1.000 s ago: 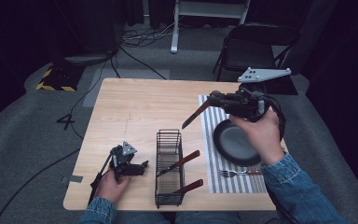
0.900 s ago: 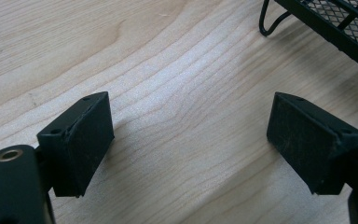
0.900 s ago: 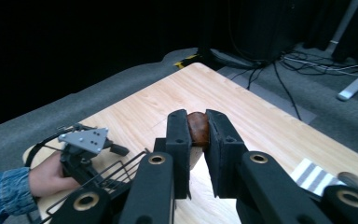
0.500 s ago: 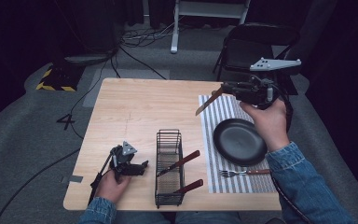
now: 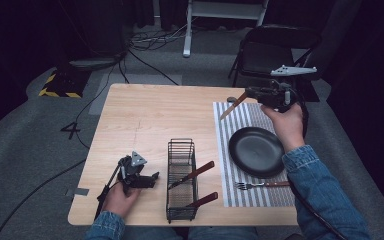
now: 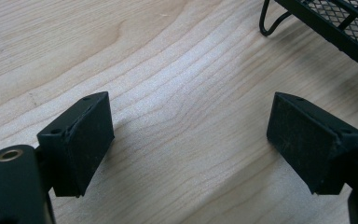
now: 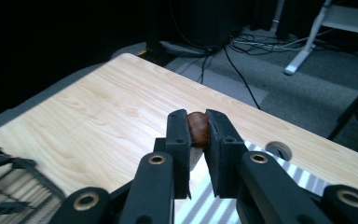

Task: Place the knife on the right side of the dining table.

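My right gripper (image 5: pixel 248 93) hovers over the far end of the striped placemat (image 5: pixel 224 150). It is shut on a wooden-handled utensil (image 5: pixel 228 110) whose handle slants down and to the left. In the right gripper view the brown handle (image 7: pixel 198 129) sits pinched between the two jaws of that gripper (image 7: pixel 197 122). A black plate (image 5: pixel 256 151) lies on the mat, with a fork (image 5: pixel 260 185) in front of it. My left gripper (image 5: pixel 151 178) rests open on the table just left of a black wire basket (image 5: pixel 170 170). Bare wood shows between the pads of the left gripper (image 6: pixel 189 144).
Two more wooden-handled utensils (image 5: pixel 194 174) lean out of the basket (image 6: pixel 335 23). A round cable hole (image 7: pixel 279 150) sits in the table near the mat's far corner. A dark chair (image 5: pixel 270 55) stands behind the table. Cables lie on the floor.
My right gripper has lifted from over the plate and moved to the far end of the mat, carrying the utensil. The left gripper has stayed put.
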{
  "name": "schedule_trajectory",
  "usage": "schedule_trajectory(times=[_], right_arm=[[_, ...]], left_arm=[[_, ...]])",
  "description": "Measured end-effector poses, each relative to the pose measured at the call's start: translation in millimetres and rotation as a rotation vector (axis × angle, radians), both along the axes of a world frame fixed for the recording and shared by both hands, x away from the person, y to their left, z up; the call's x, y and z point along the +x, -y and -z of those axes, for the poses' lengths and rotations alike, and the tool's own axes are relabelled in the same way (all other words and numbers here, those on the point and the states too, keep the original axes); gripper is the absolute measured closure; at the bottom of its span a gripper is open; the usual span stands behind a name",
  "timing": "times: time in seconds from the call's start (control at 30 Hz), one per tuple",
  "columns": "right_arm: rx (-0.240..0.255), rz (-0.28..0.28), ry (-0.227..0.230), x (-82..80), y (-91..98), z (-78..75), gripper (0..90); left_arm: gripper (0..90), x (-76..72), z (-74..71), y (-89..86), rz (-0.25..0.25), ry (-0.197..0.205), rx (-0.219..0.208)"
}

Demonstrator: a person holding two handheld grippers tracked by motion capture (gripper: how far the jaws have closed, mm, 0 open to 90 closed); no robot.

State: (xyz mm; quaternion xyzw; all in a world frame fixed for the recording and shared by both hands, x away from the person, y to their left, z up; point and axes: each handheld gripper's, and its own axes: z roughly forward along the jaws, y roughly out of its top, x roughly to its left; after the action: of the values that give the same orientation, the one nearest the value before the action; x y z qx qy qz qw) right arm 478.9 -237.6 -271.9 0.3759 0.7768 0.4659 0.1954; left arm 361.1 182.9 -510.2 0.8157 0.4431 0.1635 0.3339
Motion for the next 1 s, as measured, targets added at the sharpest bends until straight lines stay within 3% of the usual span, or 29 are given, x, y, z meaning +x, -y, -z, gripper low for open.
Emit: schedule_trajectory(times=[0.43, 0.77, 1.0], right_arm=[[-0.01, 0.063, -0.034, 38.5, 15.1, 43.0, 80.0], [-0.014, 0.104, -0.082, 52.3, 26.4, 65.8, 80.0], [-0.009, 0.118, -0.093, 53.4, 33.0, 70.8, 79.8]], left_arm=[[14.8, 0.3, 0.0, -0.4, -0.004, 0.002, 0.002], [14.8, 0.4, 0.0, -0.5, -0.006, 0.004, 0.003], [14.8, 0.5, -0.1, -0.6, -0.005, 0.005, 0.005]])
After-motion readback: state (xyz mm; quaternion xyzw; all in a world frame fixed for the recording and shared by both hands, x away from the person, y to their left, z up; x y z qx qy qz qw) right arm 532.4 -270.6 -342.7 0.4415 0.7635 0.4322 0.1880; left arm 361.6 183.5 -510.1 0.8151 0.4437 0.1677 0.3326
